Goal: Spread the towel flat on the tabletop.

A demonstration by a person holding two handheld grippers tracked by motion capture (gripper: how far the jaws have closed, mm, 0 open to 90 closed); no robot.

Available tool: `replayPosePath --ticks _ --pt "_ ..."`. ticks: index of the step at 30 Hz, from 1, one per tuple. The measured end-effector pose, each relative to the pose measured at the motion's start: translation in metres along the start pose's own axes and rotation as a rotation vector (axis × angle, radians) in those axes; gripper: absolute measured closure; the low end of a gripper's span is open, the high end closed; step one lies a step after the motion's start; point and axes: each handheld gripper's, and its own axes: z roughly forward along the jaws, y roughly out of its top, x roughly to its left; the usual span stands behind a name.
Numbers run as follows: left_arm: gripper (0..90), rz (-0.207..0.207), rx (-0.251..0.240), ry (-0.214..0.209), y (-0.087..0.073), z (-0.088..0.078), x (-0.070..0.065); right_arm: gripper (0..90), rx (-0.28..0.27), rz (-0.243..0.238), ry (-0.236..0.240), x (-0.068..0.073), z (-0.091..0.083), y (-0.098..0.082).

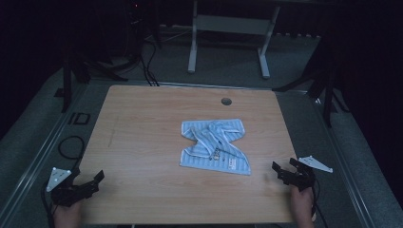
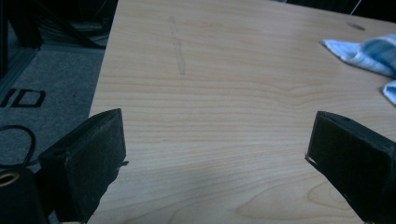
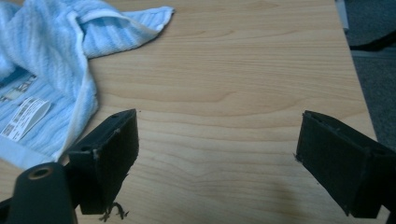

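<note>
Dark room w/ grey floor around, and a wooden counter (image 1: 142, 142) in the middle, lit dimly. On it, a bit right of centre, lies a blue striped towel (image 1: 215, 145), crumpled: the far half is bunched and twisted, the near half lies more flat, w/ a white label (image 3: 25, 116) facing up. Left gripper (image 1: 88, 183) is at the near-left corner of the counter, well apart from the towel; its jaws stand wide apart, nothing between them, only bare wood. Right gripper (image 1: 284, 170) is at the near-right edge, near the towel's near-right corner but not touching; its jaws are also wide apart and hold nothing. The towel looks soft, light and limp, so I judge it will sag and fold as soon as it is lifted, and will not slip much from the pads. It is not fragile. Best place to take hold, I think, is a hemmed corner or the white edge (image 3: 81, 112), where the cloth is thicker; the near-right corner is closest for the right gripper, the near-left corner for the left one. A pinch in the bunched middle would prob. catch several layers at once.
</note>
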Motion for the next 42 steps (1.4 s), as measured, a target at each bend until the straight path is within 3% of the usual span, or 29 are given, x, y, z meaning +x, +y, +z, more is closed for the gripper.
replayPosePath --ticks 3,7,8,9,11,12,15,18,21,24,26,29,32,37,39,42 --pt "4.0 0.010 0.034 -0.012 0.000 0.003 0.001 12.9 0.000 0.001 0.007 -0.001 0.000 0.000" --pt "4.0 0.038 0.108 -0.030 -0.001 0.009 -0.002 12.9 0.004 -0.039 0.027 0.002 0.000 0.000" --pt "4.2 0.038 0.108 -0.030 -0.001 0.009 -0.002 12.9 0.004 -0.039 0.027 0.002 0.000 0.000" --pt "4.2 0.043 0.136 -0.045 -0.001 0.011 -0.006 13.0 0.010 -0.047 0.042 0.003 0.001 0.000" --pt "4.4 0.038 0.144 -0.056 -0.001 0.012 -0.007 13.7 0.029 -0.063 0.065 0.004 0.002 0.001" --pt "5.1 0.038 0.204 -0.070 0.000 0.014 -0.013 14.0 0.060 -0.094 0.084 0.006 0.005 0.001" --pt "5.2 0.107 0.250 -0.080 0.003 0.018 -0.023 13.9 0.088 -0.124 0.109 0.010 0.007 0.003" --pt "5.3 0.124 0.278 -0.153 0.007 0.025 -0.034 13.9 0.150 -0.164 0.144 0.014 0.010 0.009" --pt "5.3 0.165 0.360 -0.200 0.012 0.037 -0.050 13.9 0.201 -0.202 0.177 0.023 0.010 0.018" --pt "5.3 0.229 0.453 -0.208 0.016 0.050 -0.067 13.4 0.228 -0.241 0.179 0.034 0.012 0.026" --pt "5.3 0.225 0.469 -0.242 0.019 0.058 -0.074 13.1 0.270 -0.239 0.194 0.039 0.017 0.030" --pt "5.3 0.250 0.476 -0.228 0.024 0.066 -0.085 13.4 0.330 -0.246 0.200 0.042 0.026 0.035" --pt "5.3 0.280 0.499 -0.254 0.030 0.073 -0.095 13.7 0.398 -0.256 0.226 0.044 0.033 0.042" --pt "5.3 0.299 0.550 -0.299 0.040 0.089 -0.112 13.6 0.439 -0.251 0.289 0.049 0.042 0.055" --pt "5.3 0.293 0.557 -0.343 0.044 0.098 -0.121 13.8 0.443 -0.242 0.293 0.052 0.047 0.059" --pt "5.3 0.330 0.564 -0.341 0.049 0.108 -0.135 14.0 0.459 -0.288 0.296 0.059 0.056 0.065"
